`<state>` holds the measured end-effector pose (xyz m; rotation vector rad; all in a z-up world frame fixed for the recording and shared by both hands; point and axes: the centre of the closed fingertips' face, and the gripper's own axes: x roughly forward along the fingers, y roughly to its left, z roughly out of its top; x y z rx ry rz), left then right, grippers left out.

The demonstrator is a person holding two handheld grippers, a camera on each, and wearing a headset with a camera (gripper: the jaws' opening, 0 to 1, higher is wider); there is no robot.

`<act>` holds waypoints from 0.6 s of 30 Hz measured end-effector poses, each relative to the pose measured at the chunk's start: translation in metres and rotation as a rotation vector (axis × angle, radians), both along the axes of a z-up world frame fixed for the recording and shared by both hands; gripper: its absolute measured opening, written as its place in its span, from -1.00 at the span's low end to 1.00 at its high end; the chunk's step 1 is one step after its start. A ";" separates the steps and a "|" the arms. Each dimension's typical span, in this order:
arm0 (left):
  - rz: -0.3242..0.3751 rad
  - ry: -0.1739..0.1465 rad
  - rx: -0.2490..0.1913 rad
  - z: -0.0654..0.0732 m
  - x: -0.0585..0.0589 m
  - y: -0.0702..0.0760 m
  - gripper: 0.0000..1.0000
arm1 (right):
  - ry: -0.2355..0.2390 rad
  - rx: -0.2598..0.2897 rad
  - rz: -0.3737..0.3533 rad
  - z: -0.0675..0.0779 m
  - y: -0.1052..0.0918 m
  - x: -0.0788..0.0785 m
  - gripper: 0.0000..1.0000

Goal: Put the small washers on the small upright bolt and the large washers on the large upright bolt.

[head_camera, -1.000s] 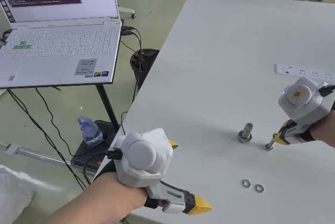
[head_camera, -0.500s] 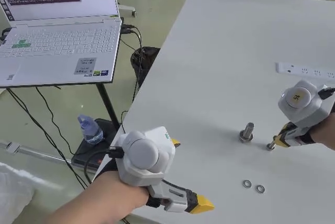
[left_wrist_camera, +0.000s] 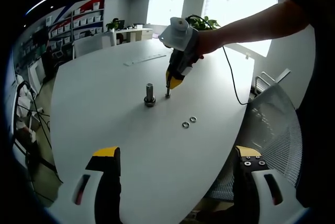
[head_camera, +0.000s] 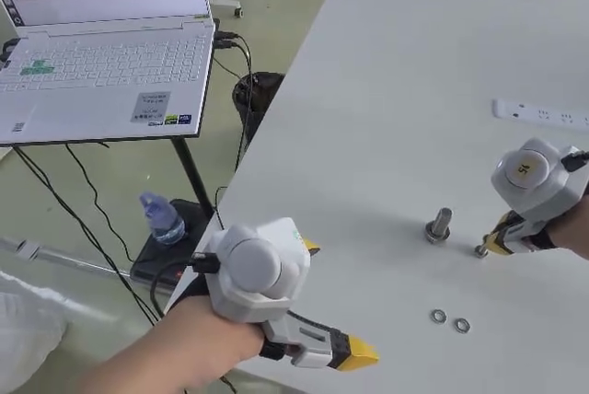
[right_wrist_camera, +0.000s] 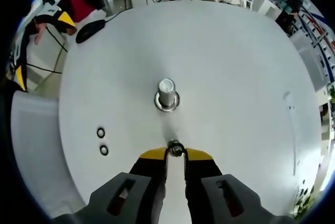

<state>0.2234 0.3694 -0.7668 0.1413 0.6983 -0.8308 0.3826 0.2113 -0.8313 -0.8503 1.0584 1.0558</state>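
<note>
The large bolt (head_camera: 439,225) stands upright on the white table (head_camera: 386,90). Just to its right the thinner small bolt (head_camera: 480,249) stands too, with my right gripper (head_camera: 490,247) shut on it. In the right gripper view the small bolt (right_wrist_camera: 175,149) sits between the yellow tips, and the large bolt (right_wrist_camera: 167,94) lies beyond. Two small washers (head_camera: 450,321) lie flat side by side, nearer me than the bolts. My left gripper (head_camera: 333,300) hovers open at the table's near edge, holding nothing. In the left gripper view its wide-apart jaws frame the washers (left_wrist_camera: 189,122) and the large bolt (left_wrist_camera: 149,94).
An open laptop (head_camera: 101,53) sits on a stand left of the table, with cables and a plastic bottle (head_camera: 161,219) on the floor below. A white power strip (head_camera: 543,115) lies at the far right. A mesh chair (left_wrist_camera: 272,124) stands beside the table.
The head camera has shifted slightly. My right gripper stays on the small bolt. The bolts and washers have not moved, and my left gripper has barely drifted.
</note>
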 end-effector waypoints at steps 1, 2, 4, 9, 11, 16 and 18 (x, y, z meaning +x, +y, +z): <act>0.000 0.000 0.002 -0.001 0.001 0.001 0.78 | 0.003 0.001 -0.001 -0.001 0.000 0.000 -0.75; 0.000 0.000 0.002 -0.001 0.001 0.001 0.78 | 0.003 0.003 0.000 -0.002 0.000 0.000 -0.74; -0.001 0.003 0.002 -0.002 0.001 0.001 0.77 | 0.002 -0.002 0.001 -0.004 -0.001 0.001 -0.74; -0.001 0.006 0.002 -0.003 0.002 0.001 0.77 | 0.007 -0.003 -0.001 -0.008 -0.003 0.001 -0.74; 0.000 0.006 0.002 -0.003 0.002 0.000 0.77 | 0.012 -0.005 -0.003 -0.010 -0.005 0.002 -0.74; 0.002 0.013 -0.006 -0.004 0.001 -0.001 0.77 | 0.013 -0.009 0.002 -0.015 -0.005 0.003 -0.74; -0.004 0.019 0.002 -0.007 -0.001 -0.001 0.77 | 0.015 -0.010 0.003 -0.017 -0.005 0.004 -0.74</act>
